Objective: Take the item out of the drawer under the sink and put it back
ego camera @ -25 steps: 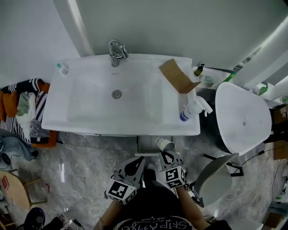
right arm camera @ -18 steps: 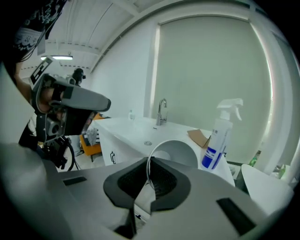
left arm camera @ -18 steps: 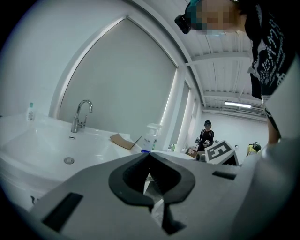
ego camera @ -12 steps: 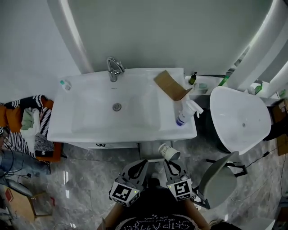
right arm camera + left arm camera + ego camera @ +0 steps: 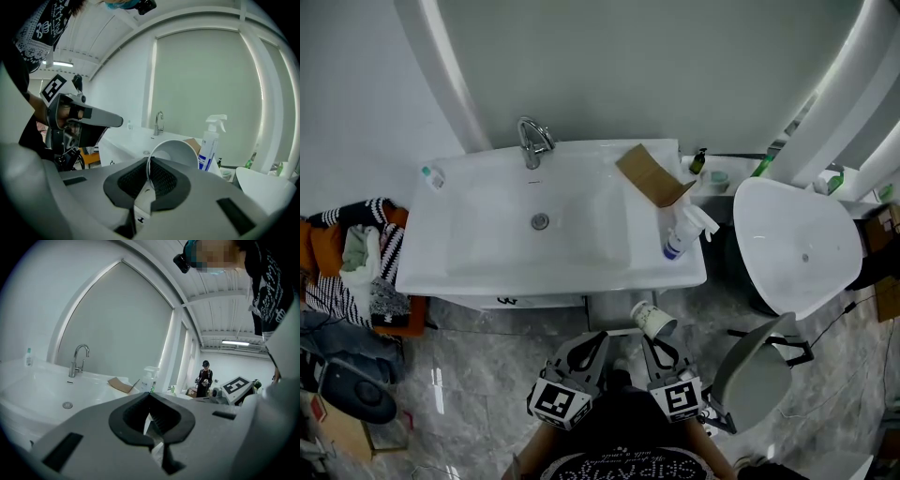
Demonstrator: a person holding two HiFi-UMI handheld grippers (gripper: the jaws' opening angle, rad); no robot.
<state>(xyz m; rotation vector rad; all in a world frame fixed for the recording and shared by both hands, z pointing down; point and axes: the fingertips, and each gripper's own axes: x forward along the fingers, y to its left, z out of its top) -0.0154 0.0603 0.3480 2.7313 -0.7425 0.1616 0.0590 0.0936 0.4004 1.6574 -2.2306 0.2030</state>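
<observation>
White paper cup (image 5: 652, 319), tilted with its mouth turned toward the person, is held in front of the sink's near edge and above the grey marbled floor (image 5: 478, 356). The right gripper (image 5: 656, 341) has its two jaws clamped on the cup's rim, one pad inside the wall and one outside. The left gripper (image 5: 594, 343) hangs just beside it, jaws drawn together with nothing between them. The white sink (image 5: 478, 267) carries a chrome faucet (image 5: 532, 141) at its back edge, a flat piece of brown cardboard (image 5: 649, 175) on its right shoulder and a spray bottle (image 5: 682, 232) at its right front corner. A grey chair (image 5: 752, 373) stands to the right of the grippers. A pile of striped and orange clothing (image 5: 358, 255) lies left of the sink. The cabinet front below the sink is largely hidden by the basin, so the drawer's position cannot be made out.
</observation>
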